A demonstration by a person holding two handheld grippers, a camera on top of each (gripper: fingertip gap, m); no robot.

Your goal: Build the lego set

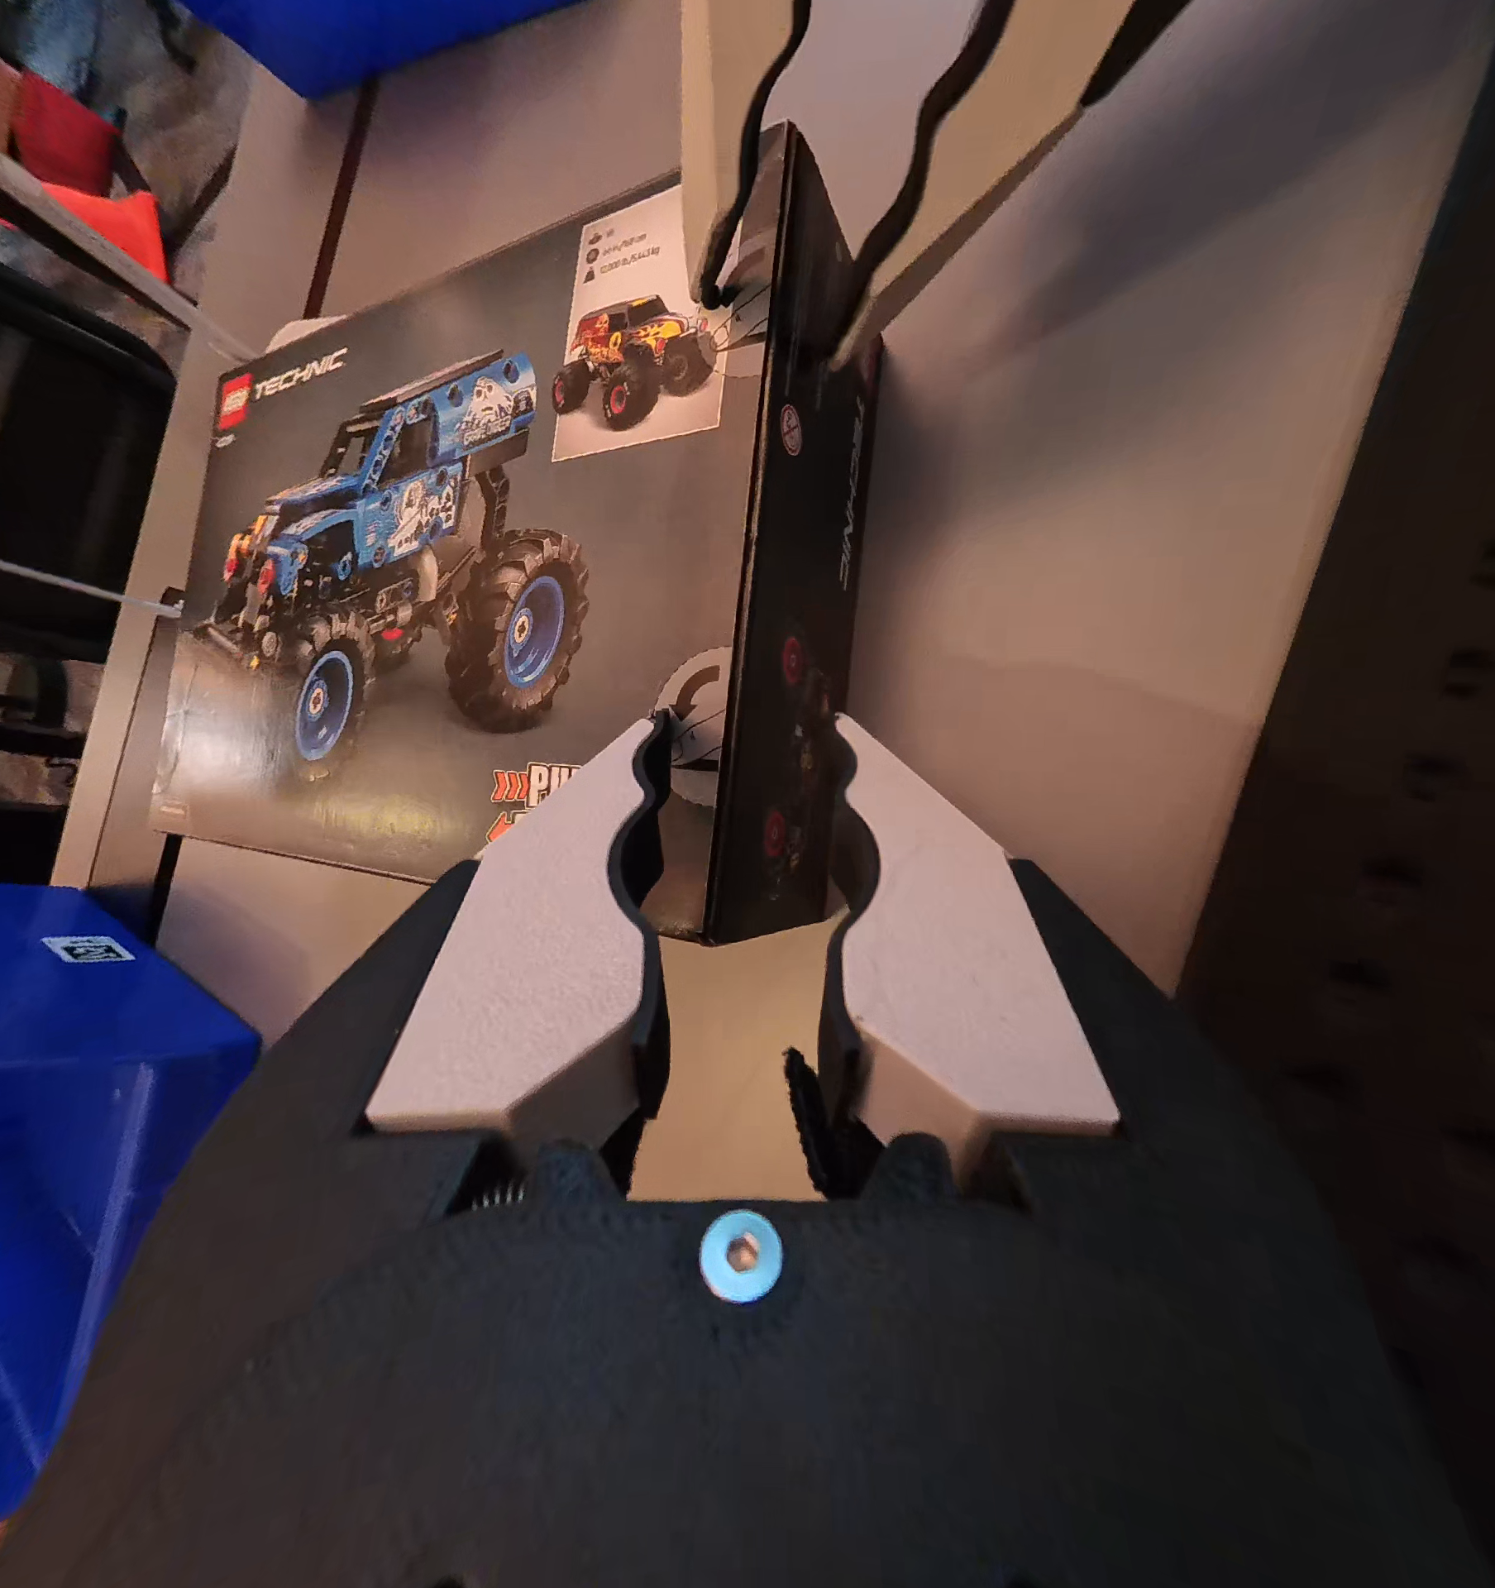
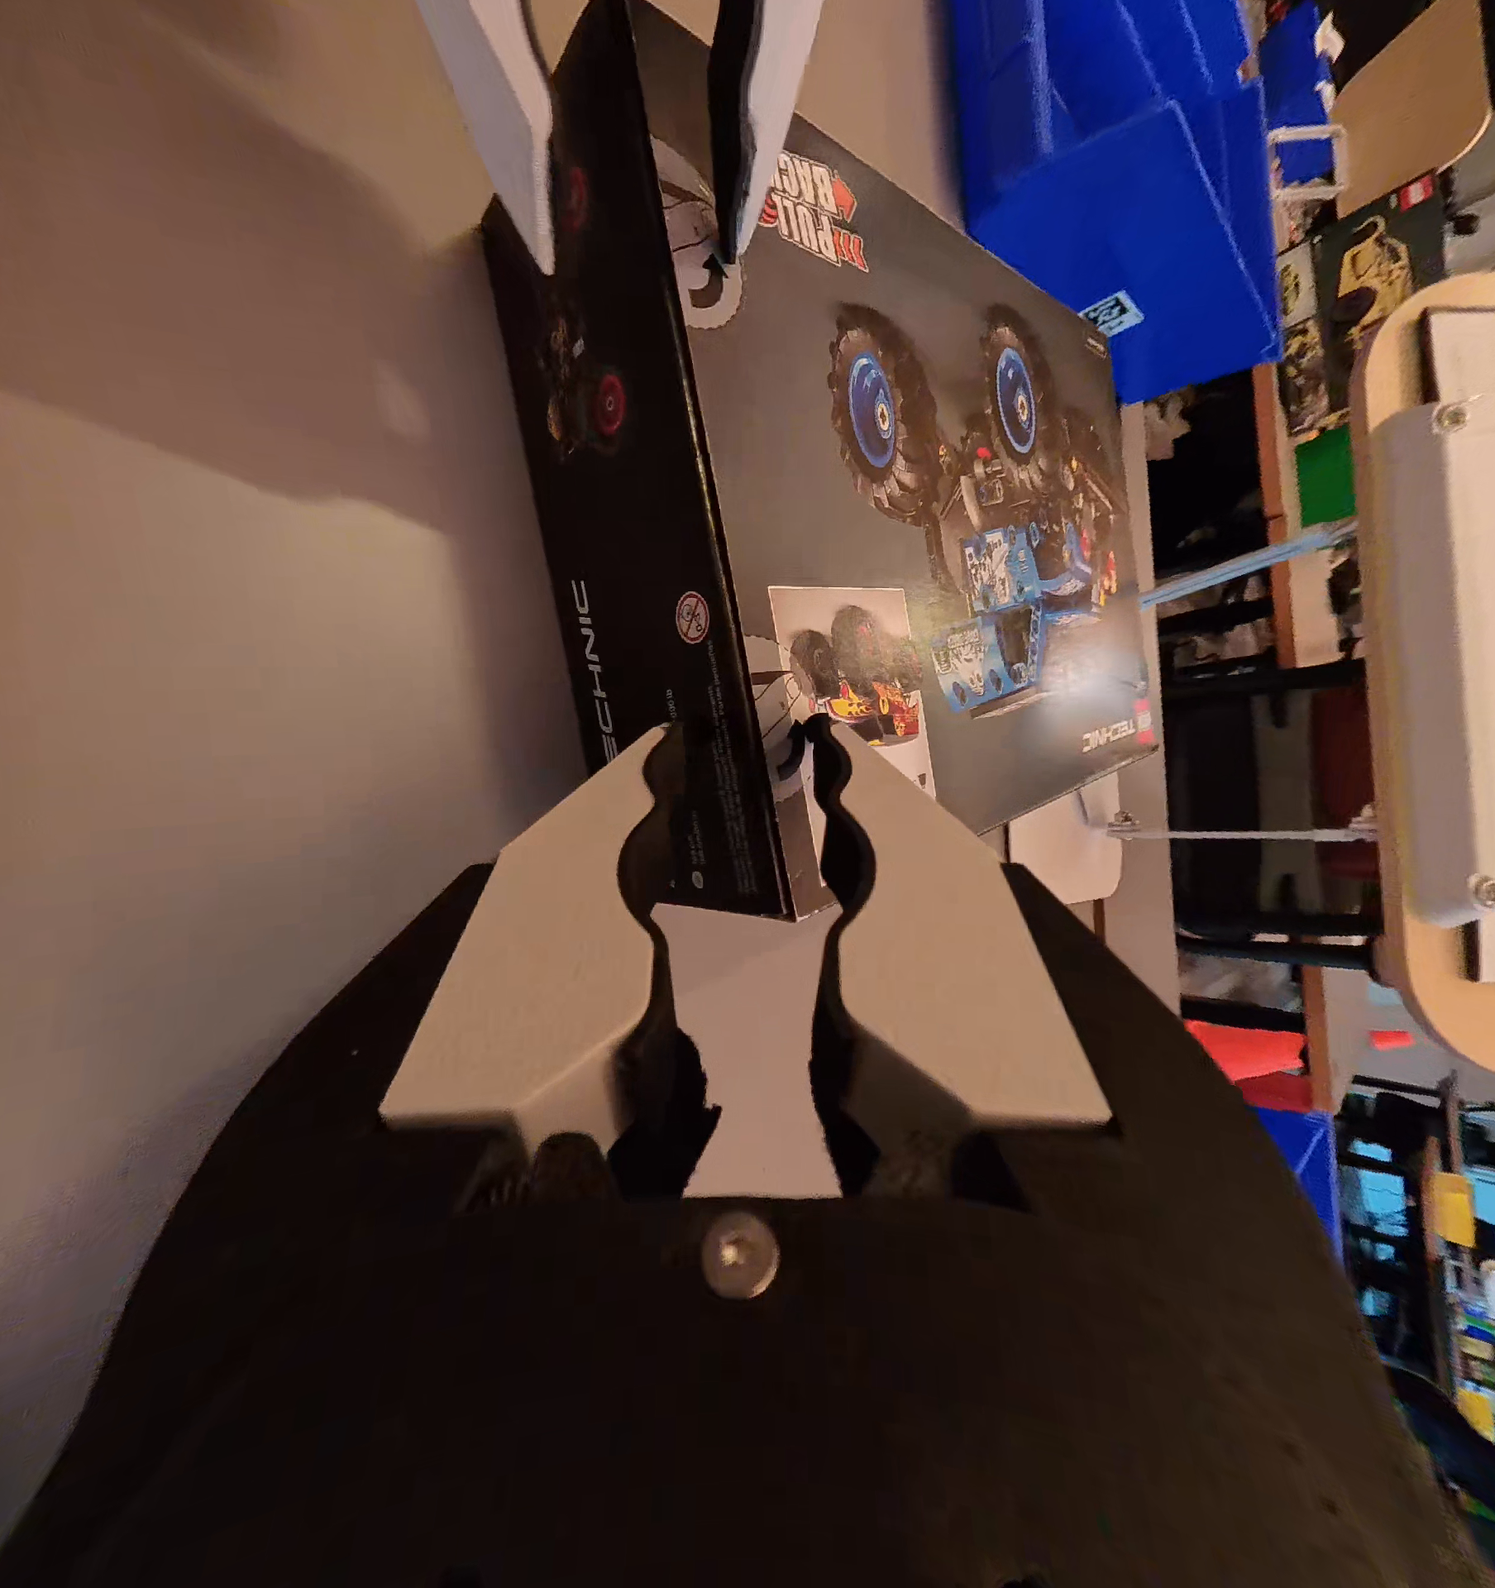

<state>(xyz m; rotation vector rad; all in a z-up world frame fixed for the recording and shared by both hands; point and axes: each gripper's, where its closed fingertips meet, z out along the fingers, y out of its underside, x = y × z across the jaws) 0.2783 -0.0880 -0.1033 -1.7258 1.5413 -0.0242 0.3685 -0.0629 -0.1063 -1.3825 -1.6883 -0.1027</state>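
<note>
The left claw (image 1: 748,730) straddles one end of the lego box (image 1: 469,558), its pale wedge-shaped fingers (image 1: 555,928) set on either side of the narrow black side panel; whether the wavy black pads actually press the cardboard cannot be told. The right claw (image 2: 740,730) sits the same way at the opposite end of the lego box (image 2: 942,516), fingers (image 2: 555,945) flanking the same thin edge, and again contact is not clear. Each claw shows up in the other's view, far off at the top, astride the box's far end.

The box is a flat rectangular carton of glossy dark printed cardboard, picturing a blue big-wheeled truck with a smaller red one in an inset. It stands on its long narrow side on the smooth beige counter (image 1: 1070,687), closed, so its contents are hidden.

Beyond the box stand blue plastic bins (image 2: 1113,215), matte and boxy, one carrying a small black-and-white tag; what they hold cannot be seen. A blue bin (image 1: 65,1117) also sits near the left claw. Cluttered shelving (image 2: 1242,773) fills the background.
</note>
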